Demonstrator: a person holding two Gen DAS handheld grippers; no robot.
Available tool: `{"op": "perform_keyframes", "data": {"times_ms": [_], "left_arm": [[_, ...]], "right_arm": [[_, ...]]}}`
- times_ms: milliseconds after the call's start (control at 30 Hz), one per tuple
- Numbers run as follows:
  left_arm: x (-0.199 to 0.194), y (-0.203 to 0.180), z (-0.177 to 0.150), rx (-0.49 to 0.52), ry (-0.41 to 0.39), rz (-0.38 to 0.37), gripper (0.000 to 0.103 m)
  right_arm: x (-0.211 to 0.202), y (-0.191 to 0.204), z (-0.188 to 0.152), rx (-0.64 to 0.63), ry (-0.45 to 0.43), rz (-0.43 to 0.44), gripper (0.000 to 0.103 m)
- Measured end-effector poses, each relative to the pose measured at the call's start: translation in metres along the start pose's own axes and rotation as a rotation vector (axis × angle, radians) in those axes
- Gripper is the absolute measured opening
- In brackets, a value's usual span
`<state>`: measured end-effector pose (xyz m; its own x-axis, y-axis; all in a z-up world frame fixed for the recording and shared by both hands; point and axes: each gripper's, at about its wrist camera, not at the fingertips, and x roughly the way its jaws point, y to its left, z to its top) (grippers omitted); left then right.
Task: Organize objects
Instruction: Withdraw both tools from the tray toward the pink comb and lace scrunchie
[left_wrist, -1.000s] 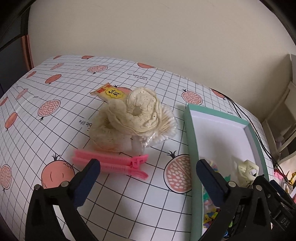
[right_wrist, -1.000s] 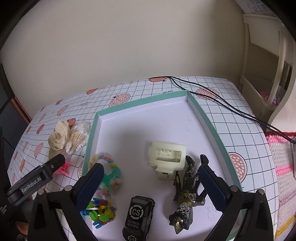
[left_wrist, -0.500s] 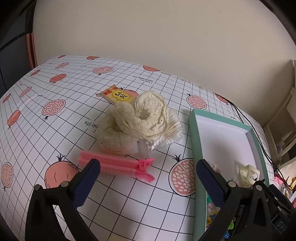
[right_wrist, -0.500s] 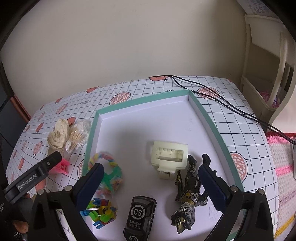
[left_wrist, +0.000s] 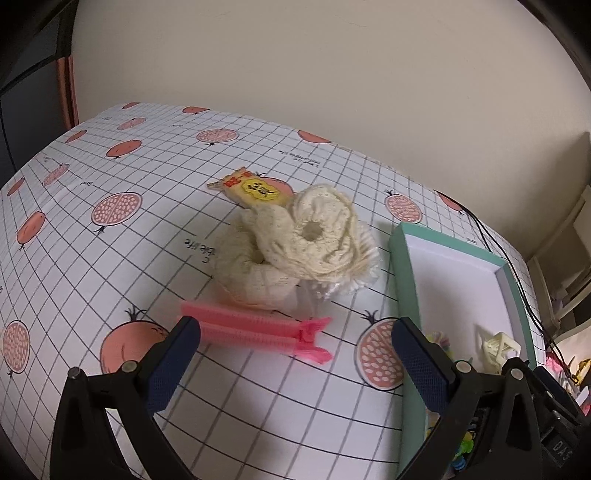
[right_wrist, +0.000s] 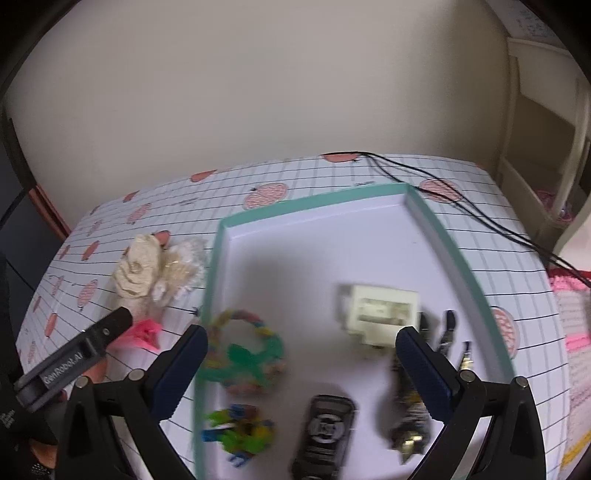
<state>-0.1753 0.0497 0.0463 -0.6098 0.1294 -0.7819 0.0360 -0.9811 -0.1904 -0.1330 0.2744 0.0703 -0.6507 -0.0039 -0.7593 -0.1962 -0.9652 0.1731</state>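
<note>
Pink hair clip (left_wrist: 255, 329) lies flat on the gridded surface (left_wrist: 110, 258), just beside the teal tray's (left_wrist: 400, 266) left wall and touching the near side of the cream scrunchie pile (left_wrist: 295, 243). We have the left gripper (left_wrist: 295, 354) hovering over it, fingers spread wide, nothing between them; the clip sits roughly in the gap, closer to the left finger (left_wrist: 177, 365). We read the step as approach for picking up the clip. The right gripper (right_wrist: 301, 363) hangs over the tray, fingers spread and empty. The tray already holds a colourful loop (right_wrist: 243, 354), small bright clips (right_wrist: 236, 432), a cream block toy (right_wrist: 380, 314), a black car key (right_wrist: 325, 432) and a dark figure (right_wrist: 410, 417). A snack packet (left_wrist: 251, 192) lies behind the scrunchies, and a bag of cotton swabs (left_wrist: 354, 273) sits at their right. Next we'd lower, straddle the clip across its narrow width and close, then carry it right over the tray wall. The clip is thin and low, so we'd want the fingers right down at the surface.
</note>
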Motion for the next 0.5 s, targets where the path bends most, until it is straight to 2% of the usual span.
{"op": "perform_keyframes", "data": {"times_ms": [233,500], "left_arm": [[0.000,0.028,0.004,-0.049,0.020,0.007,0.103],[0.007,0.050,0.006,-0.100,0.085,0.016,0.103]], "right_arm": [[0.007,0.033,0.000,-0.021,0.000,0.029,0.103],[0.008,0.045,-0.001,-0.029,-0.007,0.038,0.103]]}}
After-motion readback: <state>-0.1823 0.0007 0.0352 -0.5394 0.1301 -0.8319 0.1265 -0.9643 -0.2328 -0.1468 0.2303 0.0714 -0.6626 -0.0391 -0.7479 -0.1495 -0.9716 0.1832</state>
